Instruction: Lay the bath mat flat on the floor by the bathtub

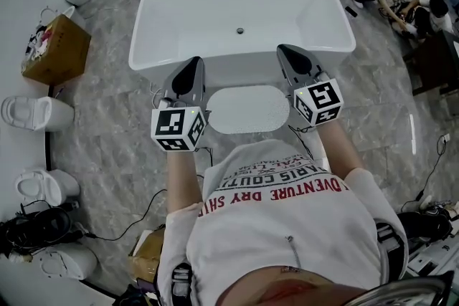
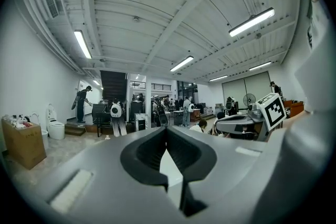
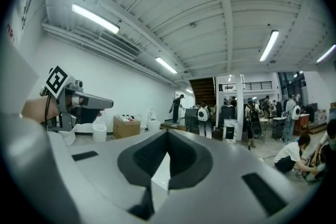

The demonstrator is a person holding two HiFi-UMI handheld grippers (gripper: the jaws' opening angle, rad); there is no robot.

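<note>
1. bathtub: near wall partly covered by my left gripper and my right gripper.
2. pale sliver behind my left jaws, which are together: cannot tell what it is. a like sliver behind my right jaws, also together.
3. floor: the patch beneath my jaws is hidden by my own housings in both gripper views.
4. people down the hall: too small to make out.
5. brown box: mostly behind my left arm.
6. toilet: cut by the left edge.

The bath mat is white, as is the bathtub. The floor is grey veined marble. The left claw and right claw are dark grey, with black-and-white squared cubes. The cardboard box is brown.
</note>
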